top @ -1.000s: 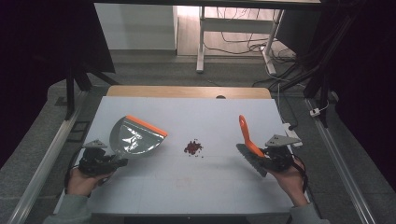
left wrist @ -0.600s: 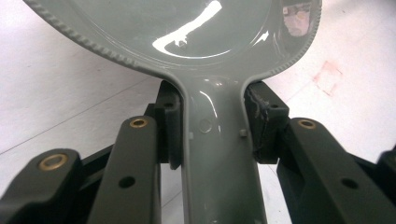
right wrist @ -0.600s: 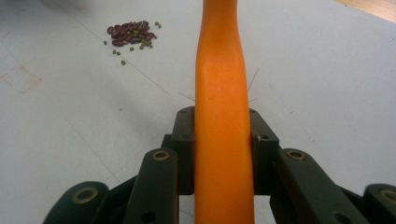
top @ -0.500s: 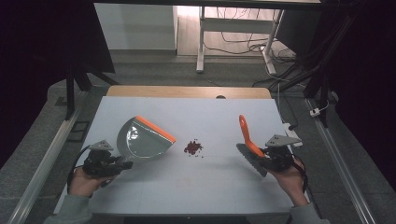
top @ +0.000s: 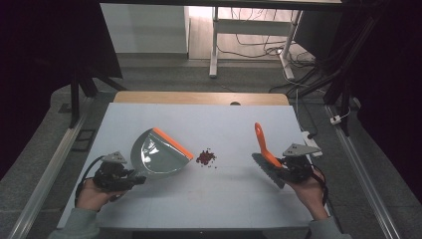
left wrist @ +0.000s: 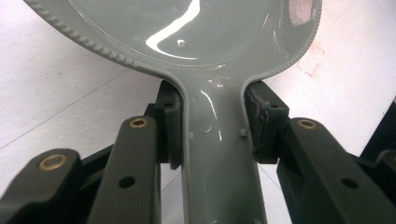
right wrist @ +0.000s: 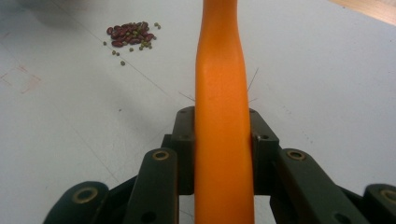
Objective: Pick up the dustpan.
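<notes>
While both forearms come in low from the near edge of the white table (top: 149,129), the left gripper (top: 130,178) lies almost level, its jaws clamped on the grey handle of the dustpan (top: 160,153), whose orange lip faces the small pile of beans (top: 205,157) at mid-table. Well apart, the right gripper (top: 278,167) grips the brush (top: 265,149) by its orange handle.
</notes>
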A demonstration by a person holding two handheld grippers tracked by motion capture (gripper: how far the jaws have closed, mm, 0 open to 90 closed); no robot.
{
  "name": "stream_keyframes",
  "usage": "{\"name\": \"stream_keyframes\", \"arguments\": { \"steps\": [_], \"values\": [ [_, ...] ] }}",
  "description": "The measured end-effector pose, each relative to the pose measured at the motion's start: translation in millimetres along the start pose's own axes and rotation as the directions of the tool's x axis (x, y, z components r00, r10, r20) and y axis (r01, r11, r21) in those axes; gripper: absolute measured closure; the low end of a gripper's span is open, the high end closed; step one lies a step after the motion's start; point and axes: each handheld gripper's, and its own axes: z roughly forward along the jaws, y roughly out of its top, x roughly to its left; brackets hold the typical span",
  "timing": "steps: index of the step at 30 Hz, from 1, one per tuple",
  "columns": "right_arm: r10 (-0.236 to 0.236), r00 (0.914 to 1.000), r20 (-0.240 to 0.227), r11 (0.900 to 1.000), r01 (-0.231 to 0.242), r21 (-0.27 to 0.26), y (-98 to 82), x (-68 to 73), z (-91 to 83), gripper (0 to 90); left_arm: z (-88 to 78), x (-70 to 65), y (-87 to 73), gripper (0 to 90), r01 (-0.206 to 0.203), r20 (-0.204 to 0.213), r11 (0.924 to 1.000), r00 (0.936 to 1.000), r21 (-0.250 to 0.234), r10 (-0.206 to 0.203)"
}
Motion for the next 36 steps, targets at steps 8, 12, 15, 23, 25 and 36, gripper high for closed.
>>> {"name": "stream_keyframes", "arguments": {
  "steps": [8, 12, 15, 23, 25, 36],
  "values": [
    [-0.003, 1.0000, -0.001, 1.000, 0.003, 0.000, -0.1, -0.2, -0.2, 70.4, 8.5, -6.9, 3.2, 61.3, -0.029, 0.023, 0.9989, 0.9993, 0.036, 0.028],
    [-0.003, 1.0000, -0.002, 1.000, 0.003, 0.000, 0.2, 0.5, -0.2, 70.4, 15.0, -11.2, 4.4, 61.2, -0.049, 0.038, 0.9967, 0.9982, 0.065, 0.046],
    [0.000, 1.0000, -0.002, 1.000, 0.000, -0.002, 0.3, 0.6, -0.3, 70.4, 19.9, -13.4, 5.3, 61.2, -0.063, 0.051, 0.9945, 0.9969, 0.083, 0.059],
    [0.002, 1.0000, -0.004, 1.000, -0.002, -0.001, 0.0, 1.2, 0.8, 70.4, 28.8, -20.9, 7.1, 61.2, -0.106, 0.095, 0.9854, 0.9910, 0.133, 0.094],
    [0.002, 1.0000, -0.005, 1.000, -0.002, -0.001, 0.1, 1.1, 0.8, 70.4, 31.7, -21.3, 7.1, 61.2, -0.109, 0.102, 0.9833, 0.9903, 0.146, 0.095],
    [-0.002, 1.0000, -0.006, 1.000, 0.002, 0.004, 0.1, 1.8, 1.9, 70.4, 38.9, -23.8, 7.6, 61.2, -0.120, 0.145, 0.9759, 0.9850, 0.182, 0.094]
  ]
}}
